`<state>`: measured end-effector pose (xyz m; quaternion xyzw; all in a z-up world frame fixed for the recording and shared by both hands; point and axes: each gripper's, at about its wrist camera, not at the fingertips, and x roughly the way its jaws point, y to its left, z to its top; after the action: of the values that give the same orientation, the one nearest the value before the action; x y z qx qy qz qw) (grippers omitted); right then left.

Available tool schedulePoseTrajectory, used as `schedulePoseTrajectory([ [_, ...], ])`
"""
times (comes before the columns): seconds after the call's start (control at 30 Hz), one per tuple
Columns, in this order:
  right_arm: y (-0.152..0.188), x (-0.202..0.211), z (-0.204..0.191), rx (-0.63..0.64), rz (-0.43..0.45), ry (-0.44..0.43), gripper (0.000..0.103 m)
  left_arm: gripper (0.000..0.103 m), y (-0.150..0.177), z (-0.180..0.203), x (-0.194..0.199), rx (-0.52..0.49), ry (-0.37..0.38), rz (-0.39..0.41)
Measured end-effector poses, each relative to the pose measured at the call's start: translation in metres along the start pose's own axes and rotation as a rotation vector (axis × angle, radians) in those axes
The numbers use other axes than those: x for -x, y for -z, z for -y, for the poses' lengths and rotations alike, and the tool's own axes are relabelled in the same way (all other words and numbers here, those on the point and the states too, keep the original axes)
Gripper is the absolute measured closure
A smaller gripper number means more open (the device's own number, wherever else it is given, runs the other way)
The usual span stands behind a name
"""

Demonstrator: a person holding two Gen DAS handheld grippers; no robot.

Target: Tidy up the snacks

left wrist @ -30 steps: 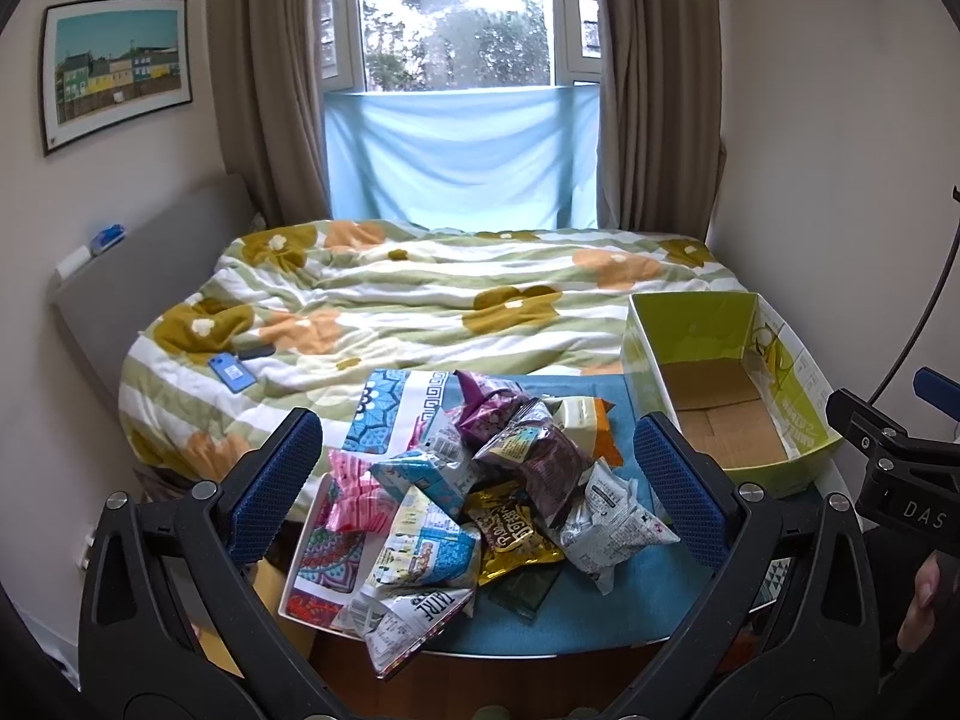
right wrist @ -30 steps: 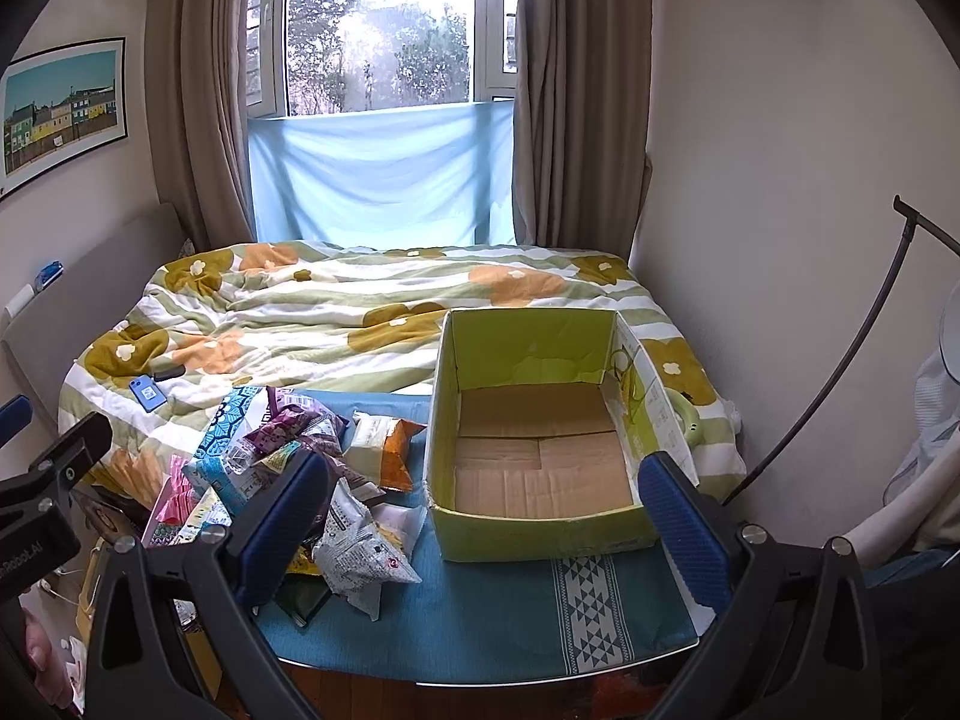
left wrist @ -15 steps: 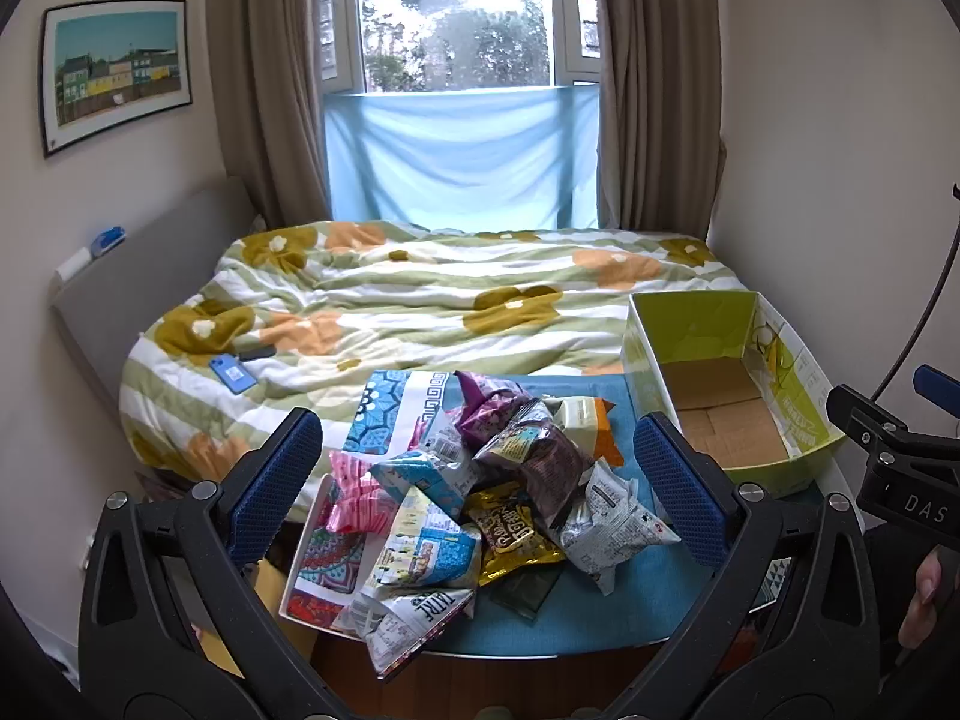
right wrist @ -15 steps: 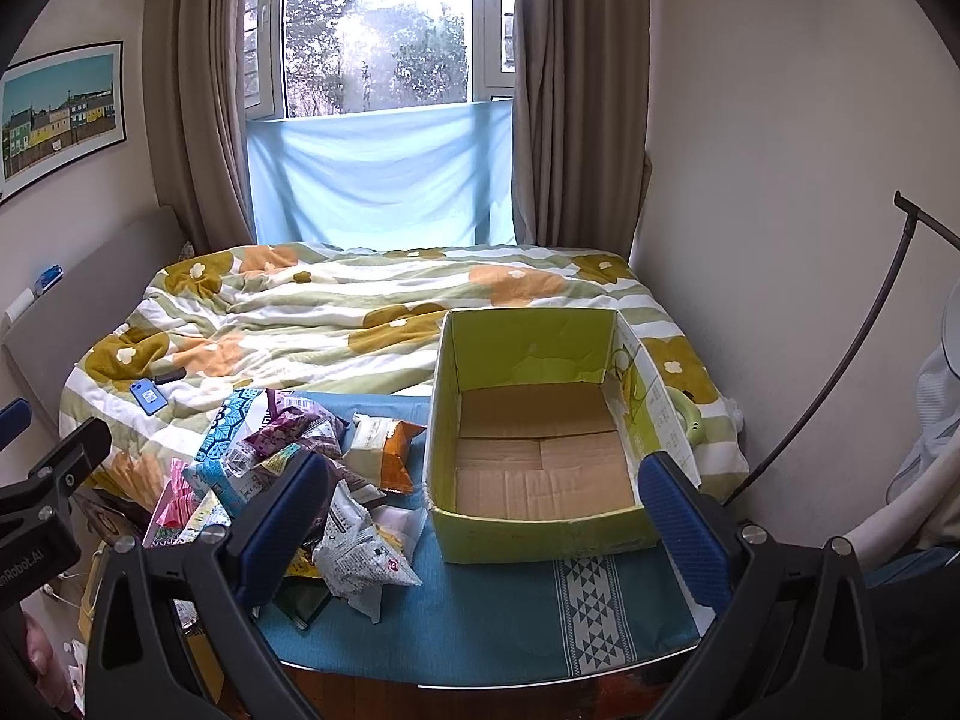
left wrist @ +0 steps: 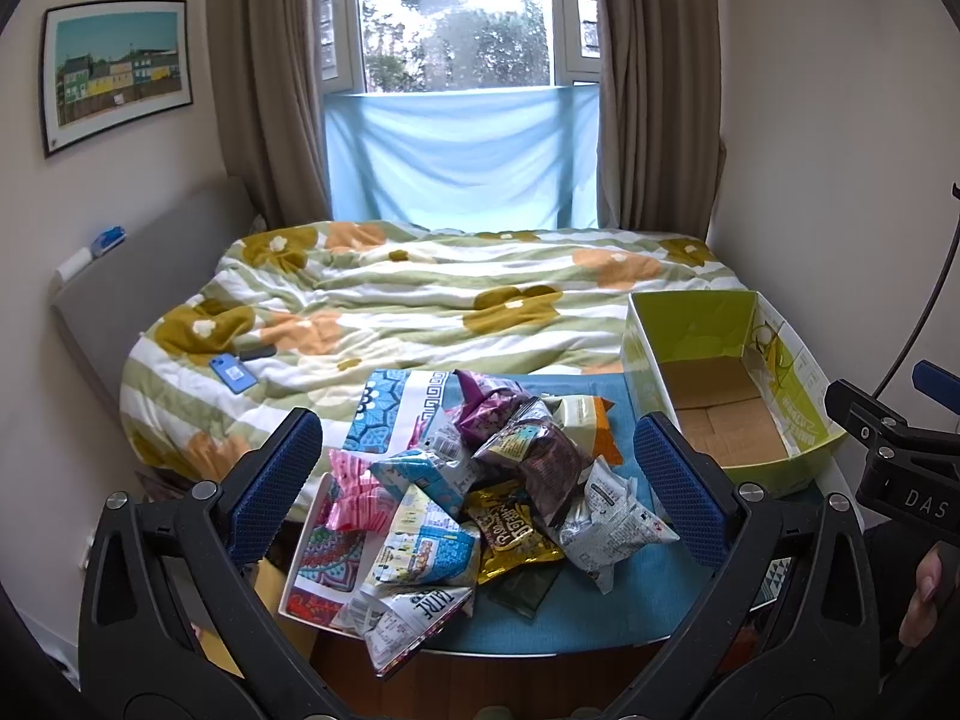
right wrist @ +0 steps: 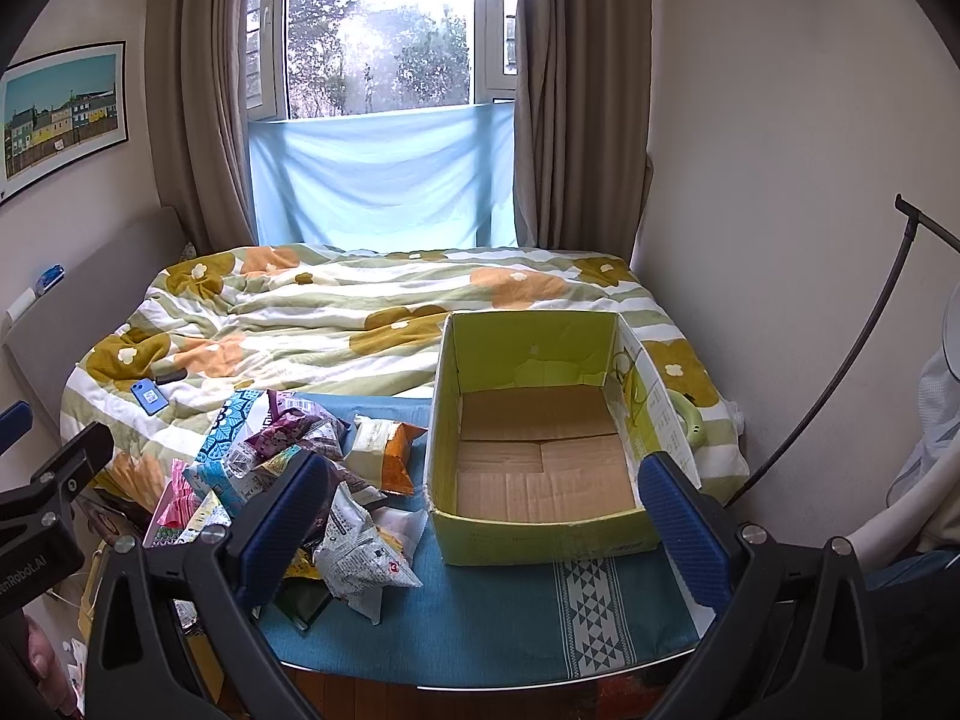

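Observation:
A pile of several snack bags [left wrist: 480, 492] lies on the left half of a small table with a blue cloth [right wrist: 492, 606]; it also shows in the right wrist view [right wrist: 300, 480]. An empty green cardboard box [right wrist: 540, 438] stands open on the table's right half, also seen in the left wrist view [left wrist: 726, 396]. My left gripper [left wrist: 480, 486] is open and empty, held above and in front of the pile. My right gripper [right wrist: 480, 510] is open and empty, in front of the box's near left corner.
A bed with a flowered duvet [left wrist: 420, 300] lies right behind the table, with a blue phone [left wrist: 233, 373] on it. A white wall [right wrist: 780, 180] and a dark lamp pole [right wrist: 840, 360] are at the right. A window with curtains [left wrist: 462, 90] is behind.

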<state>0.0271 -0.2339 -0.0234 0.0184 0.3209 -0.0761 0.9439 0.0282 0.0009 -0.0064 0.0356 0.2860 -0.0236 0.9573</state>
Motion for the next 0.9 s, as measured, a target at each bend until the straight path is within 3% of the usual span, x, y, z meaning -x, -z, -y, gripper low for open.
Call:
schedulePoseTrajectory([
  [0.9,-0.0004,0.0027,0.0012,-0.001,0.002,0.0,0.0,0.0,0.0019,-0.0008,0.0031,0.003,0.0,0.001],
])
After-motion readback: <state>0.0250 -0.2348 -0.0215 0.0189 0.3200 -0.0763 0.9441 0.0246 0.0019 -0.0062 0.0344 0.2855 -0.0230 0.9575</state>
